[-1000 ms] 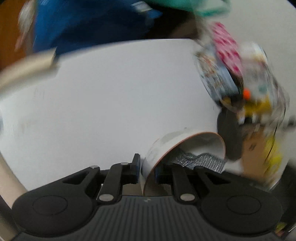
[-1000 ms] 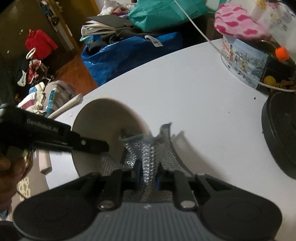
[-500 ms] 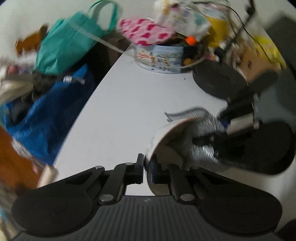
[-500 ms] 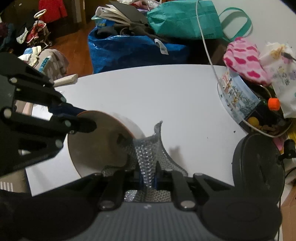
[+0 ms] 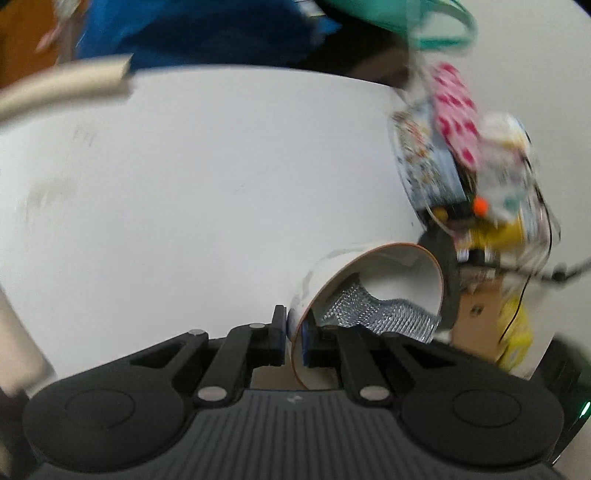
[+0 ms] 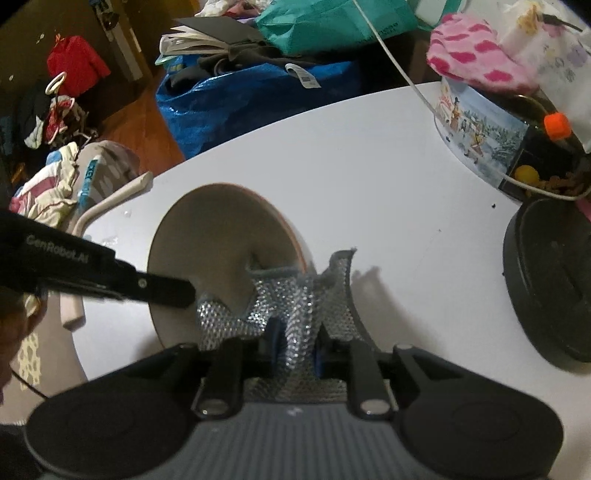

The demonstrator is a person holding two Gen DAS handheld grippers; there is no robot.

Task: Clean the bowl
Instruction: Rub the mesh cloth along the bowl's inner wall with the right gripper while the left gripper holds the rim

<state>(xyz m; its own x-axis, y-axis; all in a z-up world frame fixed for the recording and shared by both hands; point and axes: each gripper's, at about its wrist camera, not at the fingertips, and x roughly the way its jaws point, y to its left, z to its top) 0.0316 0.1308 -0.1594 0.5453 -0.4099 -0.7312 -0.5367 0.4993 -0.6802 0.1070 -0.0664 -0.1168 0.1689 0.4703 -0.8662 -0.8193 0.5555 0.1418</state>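
we see the left claw (image 5: 293, 338) clenched on the rim of the bowl (image 5: 388, 273), one pad outside the wall and one inside, rim pinched thin between them; the bowl is white with an orange-brown edge, tipped on its side above the white counter (image 5: 221, 184), mouth facing the right claw

in the right wrist view the same bowl (image 6: 221, 251) shows its open inside, left claw (image 6: 184, 293) coming in from the left at the lower rim, a hand (image 6: 14, 328) partly visible behind it at the frame edge

right claw (image 6: 295, 347) is grasping the silver mesh scrubbing cloth (image 6: 291, 306), cloth bunched between the blue pads, its jaws have just been opening a little with the cloth between them; the cloth's free end lies against the inner wall of the bowl, another flap sticks up to the right of the rim; left wrist view shows the cloth (image 5: 369, 310) inside the bowl near its lower edge

also on the counter: a picture-printed round tin (image 6: 476, 144) at far right with a pink patterned cloth (image 6: 476, 62) on top, an orange-capped bottle (image 6: 557, 125) next to it, a black round object (image 6: 550, 280) at the right edge, well apart from the bowl

beyond the counter edge a blue bag (image 6: 240, 99) and a teal bag (image 6: 332, 18); left wrist view is motion-blurred
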